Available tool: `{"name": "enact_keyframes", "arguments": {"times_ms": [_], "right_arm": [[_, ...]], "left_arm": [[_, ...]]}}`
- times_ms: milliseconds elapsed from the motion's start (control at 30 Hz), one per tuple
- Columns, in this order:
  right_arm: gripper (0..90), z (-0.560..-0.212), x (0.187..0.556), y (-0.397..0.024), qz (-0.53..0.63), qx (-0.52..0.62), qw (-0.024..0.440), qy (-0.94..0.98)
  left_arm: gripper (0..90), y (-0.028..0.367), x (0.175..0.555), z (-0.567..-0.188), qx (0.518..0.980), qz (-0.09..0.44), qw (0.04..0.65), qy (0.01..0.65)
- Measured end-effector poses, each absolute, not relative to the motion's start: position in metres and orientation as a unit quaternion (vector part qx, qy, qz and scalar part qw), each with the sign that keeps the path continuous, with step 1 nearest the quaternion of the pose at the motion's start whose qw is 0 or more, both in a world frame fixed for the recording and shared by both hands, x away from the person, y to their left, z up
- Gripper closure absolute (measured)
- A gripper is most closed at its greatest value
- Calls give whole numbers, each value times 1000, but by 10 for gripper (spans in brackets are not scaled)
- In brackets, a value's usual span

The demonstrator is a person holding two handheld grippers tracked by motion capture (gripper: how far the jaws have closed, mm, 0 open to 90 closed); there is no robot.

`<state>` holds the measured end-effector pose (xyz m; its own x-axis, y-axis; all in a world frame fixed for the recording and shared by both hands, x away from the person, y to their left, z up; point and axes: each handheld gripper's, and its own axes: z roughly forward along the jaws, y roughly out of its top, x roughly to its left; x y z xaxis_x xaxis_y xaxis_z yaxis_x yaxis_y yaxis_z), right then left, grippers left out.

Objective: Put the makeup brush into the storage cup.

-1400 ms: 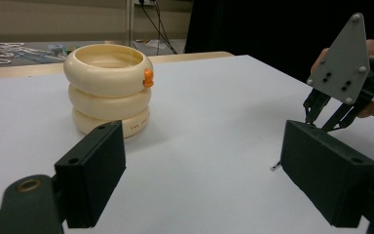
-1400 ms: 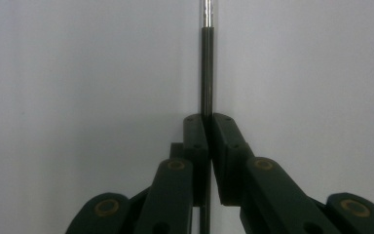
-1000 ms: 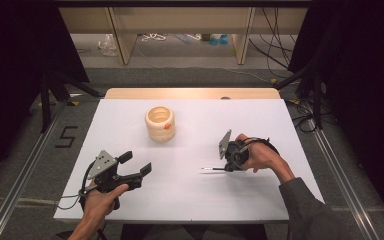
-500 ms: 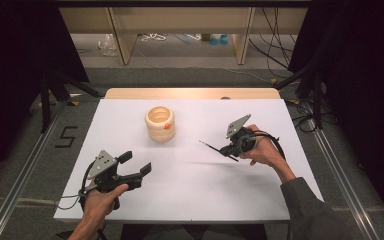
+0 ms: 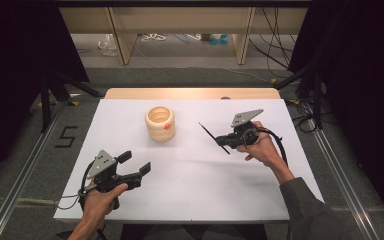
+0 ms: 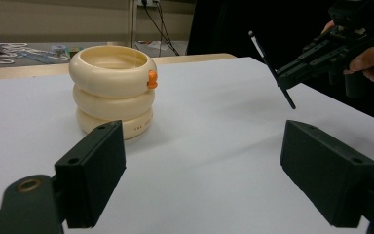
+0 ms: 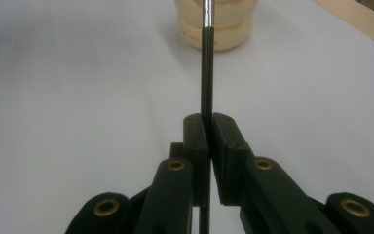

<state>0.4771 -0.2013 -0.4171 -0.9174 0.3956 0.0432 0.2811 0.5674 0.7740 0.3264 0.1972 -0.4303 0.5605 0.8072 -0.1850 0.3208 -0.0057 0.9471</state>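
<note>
Holding a thin black pen (image 5: 213, 138) clenched in our right gripper (image 5: 226, 141) above the white surface (image 5: 195, 185), we judge the pickup done and the ribbed cream holder (image 5: 160, 123) unfilled, our left gripper (image 5: 134, 163) waiting with fingers spread.

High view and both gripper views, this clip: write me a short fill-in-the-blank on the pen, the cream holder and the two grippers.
1. The right gripper is shut on a thin black ____.
2. The left gripper's jaws are ____, with nothing between them.
3. The cream ringed holder carries a small ____ nub on its side.
4. The holder stands on the white ____.

Missing words: pen; open; orange; table
</note>
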Motion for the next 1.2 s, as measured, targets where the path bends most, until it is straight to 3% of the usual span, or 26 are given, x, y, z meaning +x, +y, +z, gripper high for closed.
{"name": "enact_keyframes", "arguments": {"times_ms": [1200], "right_arm": [[857,-409,476,-186,541,211,100,808]], "left_arm": [[160,196,327,-431,678,212,567,418]]}}
